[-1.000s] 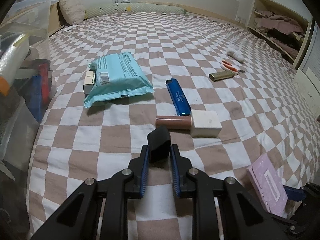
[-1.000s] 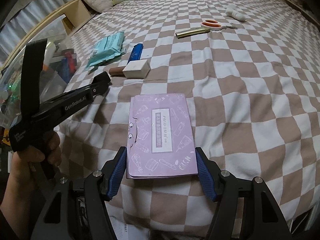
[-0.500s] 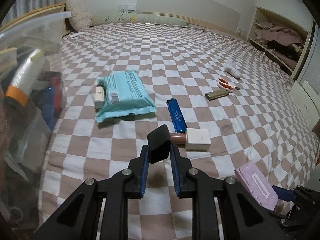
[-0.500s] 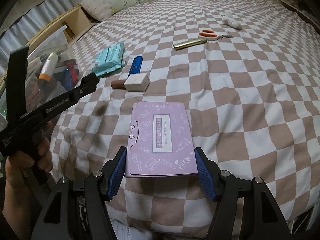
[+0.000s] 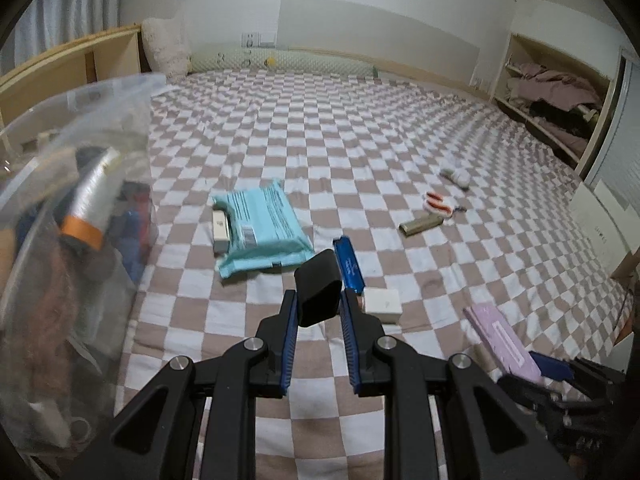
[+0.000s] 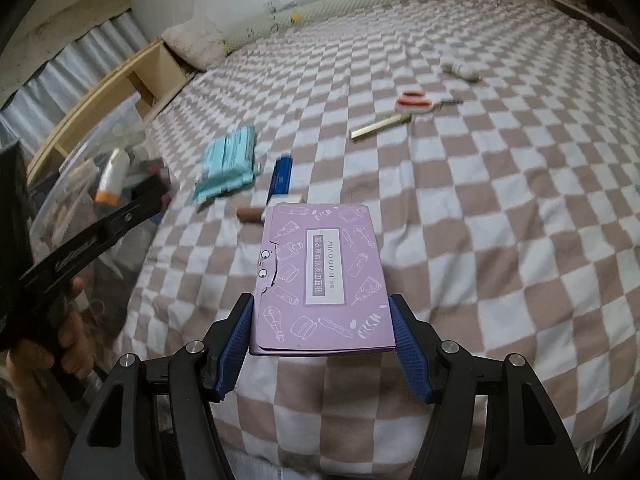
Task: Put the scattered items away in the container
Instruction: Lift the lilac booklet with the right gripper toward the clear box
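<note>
both grippers have risen since a second ago: the bed's items sit lower and farther off in each view, and the clear container has swung closer on the left. the left gripper [image 5: 318, 308] is clamped on a small black block [image 5: 318, 294], its blue pads [image 5: 289, 336] pressed against the block's two sides, the block tilted and sticking up past the tips. it hangs above the checkered bedspread [image 5: 360, 152], with the clear container [image 5: 76, 208] just to its left; a silver tube with an orange band [image 5: 86, 204] and other blurred things lie inside.

the right gripper [image 6: 322, 344] is closed on a purple card packet [image 6: 322, 276], gripped by its two long edges and held flat above the bedspread, clear of it. the same packet shows at the lower right of the left wrist view.

farther out on the bed lie a teal wipes pack [image 5: 262, 228], a small pale box [image 5: 220, 230] touching the pack's left side, a blue bar [image 5: 349, 266], and a white cube [image 5: 382, 300] with a brown cylinder [image 6: 250, 214] at its left end. well apart to the right are a gold strip [image 6: 380, 125], orange-handled scissors [image 6: 416, 102] touching its far end, and a white bundle [image 6: 460, 67] beyond them.
</note>
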A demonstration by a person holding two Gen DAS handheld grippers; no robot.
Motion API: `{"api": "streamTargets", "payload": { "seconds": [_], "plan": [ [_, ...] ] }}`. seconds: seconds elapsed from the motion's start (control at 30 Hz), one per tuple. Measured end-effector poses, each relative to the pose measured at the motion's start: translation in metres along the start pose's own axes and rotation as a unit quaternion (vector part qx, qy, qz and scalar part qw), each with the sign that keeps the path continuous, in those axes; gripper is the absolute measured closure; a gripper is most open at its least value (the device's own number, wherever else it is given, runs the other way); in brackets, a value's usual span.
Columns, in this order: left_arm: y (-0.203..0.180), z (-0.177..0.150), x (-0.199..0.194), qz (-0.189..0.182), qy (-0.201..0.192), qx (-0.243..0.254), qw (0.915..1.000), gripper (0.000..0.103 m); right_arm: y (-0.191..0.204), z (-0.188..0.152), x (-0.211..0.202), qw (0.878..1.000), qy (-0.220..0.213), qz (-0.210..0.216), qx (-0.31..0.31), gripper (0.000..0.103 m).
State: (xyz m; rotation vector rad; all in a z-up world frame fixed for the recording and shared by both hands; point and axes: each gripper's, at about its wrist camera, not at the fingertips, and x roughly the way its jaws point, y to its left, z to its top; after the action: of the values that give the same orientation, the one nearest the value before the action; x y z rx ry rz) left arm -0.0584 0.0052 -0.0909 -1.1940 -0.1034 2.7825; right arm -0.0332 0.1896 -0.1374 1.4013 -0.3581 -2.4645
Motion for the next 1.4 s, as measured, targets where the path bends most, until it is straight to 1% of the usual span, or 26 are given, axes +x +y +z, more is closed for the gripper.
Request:
{"api": "streamTargets", "payload": {
  "seconds": [0.17,0.27,0.37,0.57,0.67,0.8,1.07,1.27,1.4],
  "plan": [
    [0.005,0.009,-0.024,0.006,-0.033,-0.006,0.9994,0.082,0.000,0.013,-0.013,1.000,-0.025,-0.001,0.004,0.036],
    [0.007,0.015,-0.037,0.007,-0.048,-0.008,0.9988,0.082,-0.001,0.016,-0.015,1.000,-0.029,0.002,0.008,0.036],
    [0.008,0.019,-0.048,0.018,-0.066,-0.002,0.9977,0.082,-0.001,0.015,-0.012,1.000,-0.025,0.005,0.010,0.036],
    [0.016,0.031,-0.077,0.027,-0.108,0.000,0.9937,0.082,0.001,0.011,-0.005,1.000,-0.012,0.010,0.009,0.036],
    [0.026,0.037,-0.092,0.033,-0.129,-0.007,0.9910,0.082,0.001,0.010,-0.004,1.000,-0.010,0.012,0.009,0.036],
    [0.046,0.044,-0.111,0.044,-0.150,-0.030,0.9872,0.082,0.002,0.012,-0.006,1.000,-0.011,0.014,0.009,0.036],
    [0.093,0.047,-0.130,0.080,-0.161,-0.081,0.9804,0.082,0.009,0.022,-0.018,0.999,-0.026,0.023,0.005,0.036],
    [0.117,0.041,-0.134,0.105,-0.151,-0.102,0.9776,0.082,0.022,0.032,-0.028,0.999,-0.040,0.033,-0.005,0.036],
    [0.126,0.037,-0.127,0.114,-0.137,-0.107,0.9781,0.082,0.034,0.043,-0.040,0.997,-0.056,0.045,-0.016,0.036]
  ]
}}
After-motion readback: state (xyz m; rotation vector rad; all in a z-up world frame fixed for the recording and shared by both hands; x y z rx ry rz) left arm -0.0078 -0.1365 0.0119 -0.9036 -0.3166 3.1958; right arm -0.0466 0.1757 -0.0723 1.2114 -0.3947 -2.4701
